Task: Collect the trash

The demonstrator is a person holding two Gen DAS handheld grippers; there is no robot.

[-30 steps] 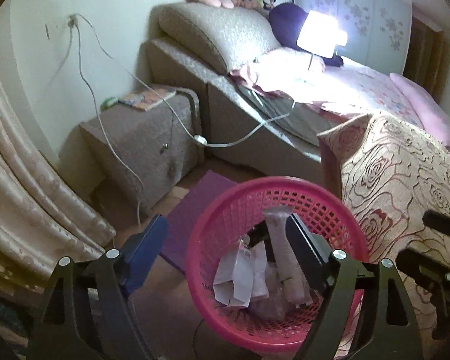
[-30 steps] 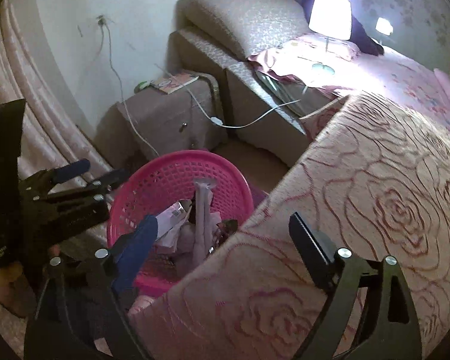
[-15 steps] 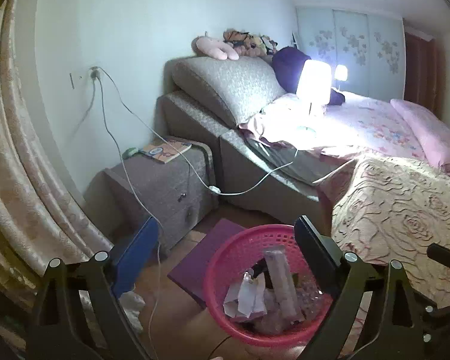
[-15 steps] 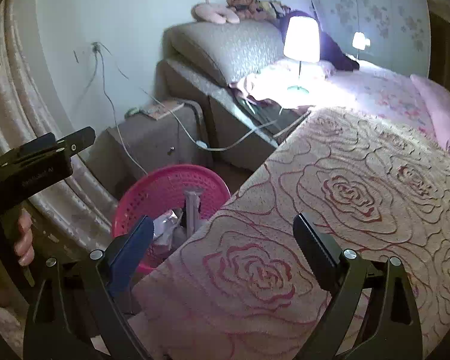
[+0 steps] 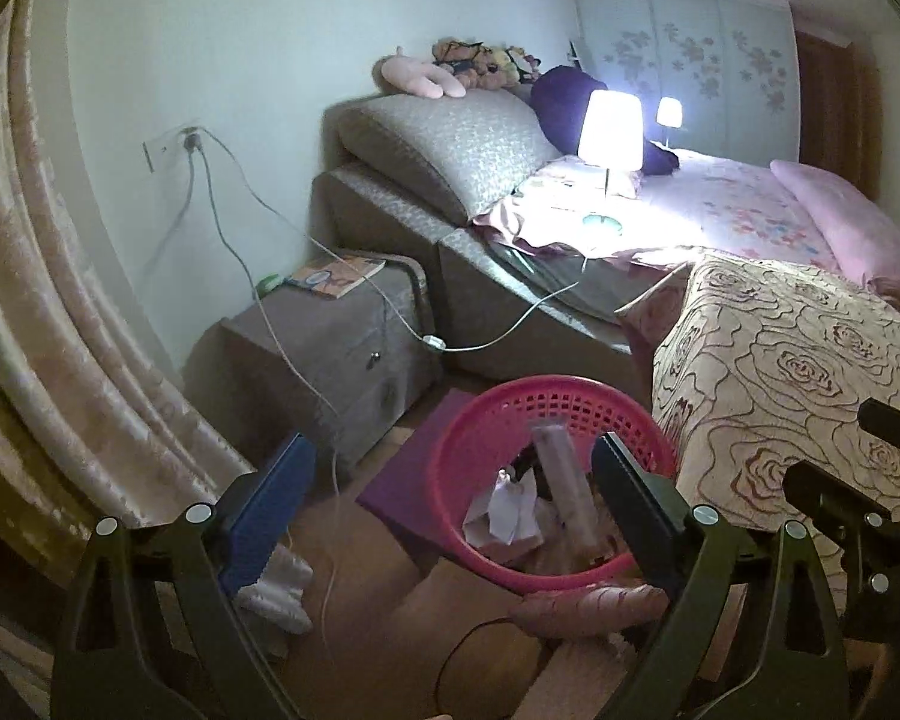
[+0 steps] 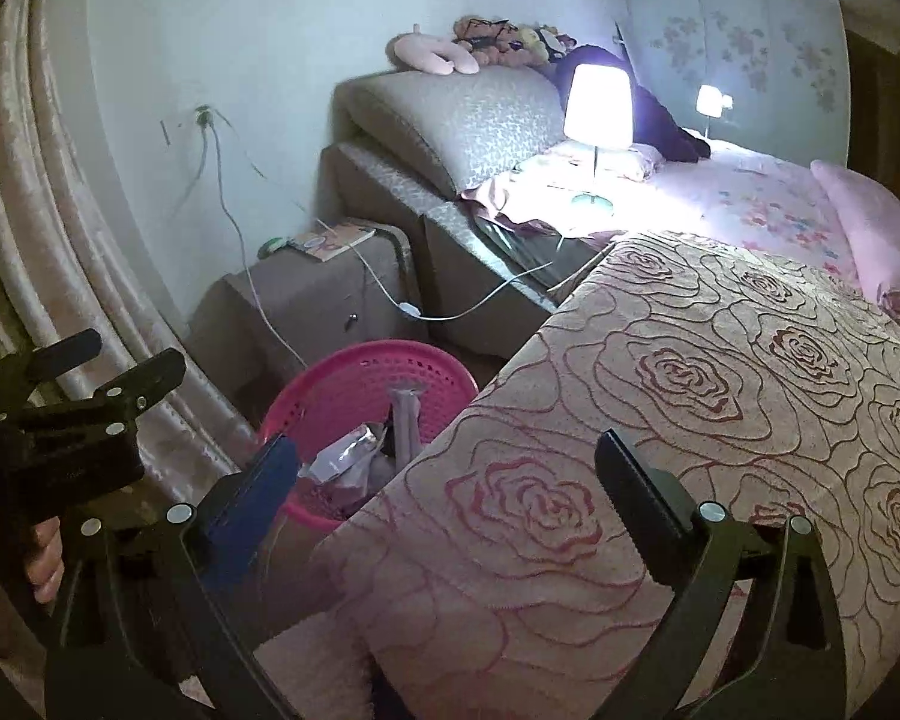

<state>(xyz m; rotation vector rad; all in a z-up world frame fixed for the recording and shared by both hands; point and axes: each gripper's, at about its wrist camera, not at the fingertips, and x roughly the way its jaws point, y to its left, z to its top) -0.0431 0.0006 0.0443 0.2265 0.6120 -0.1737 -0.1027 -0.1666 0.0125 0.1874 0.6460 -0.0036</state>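
1. The left hand-held gripper (image 5: 450,480) has its jaws spread wide with nothing between them. It hangs above the floor in front of the pink basket (image 5: 444,468).
2. The right hand-held gripper (image 6: 444,468) has its jaws opening. They are wide apart and bare, over the rose-patterned blanket (image 6: 720,396) at the edge of the bed.
3. The pink basket stands on the floor between the bedside cabinet (image 5: 324,348) and the blanket-covered bed, beside a purple mat (image 5: 414,480).
4. The trash lies inside the basket: crumpled paper (image 5: 510,516) low down and a pale tube (image 5: 564,480) leaning upright against it.
5. From the right wrist view the blanket hides the near right part of the basket, and the tube (image 6: 407,420) still shows inside.
6. A lit lamp (image 5: 609,129) stands on the bed, and a white cable (image 5: 240,258) runs from a wall socket over the cabinet.
7. A white wad (image 5: 276,588) lies on the floor beside the left gripper's blue finger; what it is I cannot tell.
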